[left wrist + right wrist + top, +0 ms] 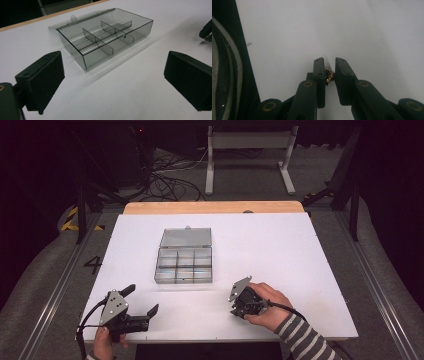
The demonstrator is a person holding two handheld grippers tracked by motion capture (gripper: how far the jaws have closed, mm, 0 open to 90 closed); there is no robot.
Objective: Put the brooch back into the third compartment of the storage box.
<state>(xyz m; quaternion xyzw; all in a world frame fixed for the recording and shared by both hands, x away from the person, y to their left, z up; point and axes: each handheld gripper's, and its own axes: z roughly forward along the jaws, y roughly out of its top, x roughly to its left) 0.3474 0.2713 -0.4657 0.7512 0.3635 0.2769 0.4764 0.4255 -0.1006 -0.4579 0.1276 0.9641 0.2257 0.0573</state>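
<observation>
right claw (330, 75) pinching a small gold metal part (329, 75)
left claw (141, 301) gapes wide and empty, near the clear smoky plastic divided box (184, 265) on the white worktop (280, 250).

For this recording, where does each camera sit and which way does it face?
High view: above the person's side, looking forward and down on the white table; both hands, a striped sleeve, the left hand-held gripper and right hand-held gripper show.
Left gripper view: rides the left hand-held gripper, facing the open compartment box between wide-apart jaws.
Right gripper view: looks down at the table past jaws shut on a small gold part.
High and left gripper views share the box.
</observation>
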